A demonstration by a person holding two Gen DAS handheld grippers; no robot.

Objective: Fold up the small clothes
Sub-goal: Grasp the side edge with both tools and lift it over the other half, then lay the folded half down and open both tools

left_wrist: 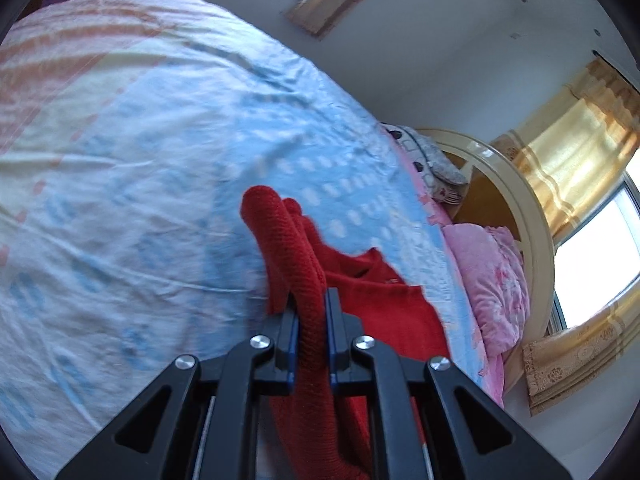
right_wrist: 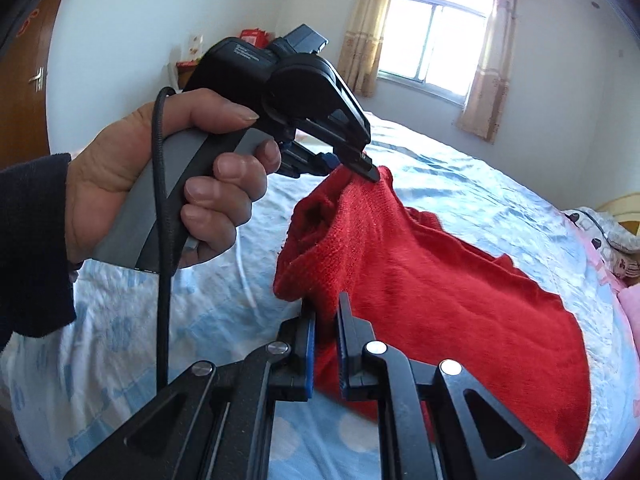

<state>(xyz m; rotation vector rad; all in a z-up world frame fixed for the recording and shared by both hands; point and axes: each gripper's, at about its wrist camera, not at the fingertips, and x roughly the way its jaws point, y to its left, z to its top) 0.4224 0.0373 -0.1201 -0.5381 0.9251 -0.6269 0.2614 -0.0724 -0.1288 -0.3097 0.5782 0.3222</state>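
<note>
We see a red sweater [right_wrist: 440,280] on a blue and white bed sheet [right_wrist: 480,184]. The curtains [right_wrist: 488,52] are yellow, the pillow [left_wrist: 492,280] pink.

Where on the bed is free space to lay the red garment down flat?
The bedsheet is bare left of the red garment, and also beyond it toward the window. It is crowded at the headboard end, where the pink quilt and grey pillow lie. Both the left gripper and right gripper clamp the garment.
</note>
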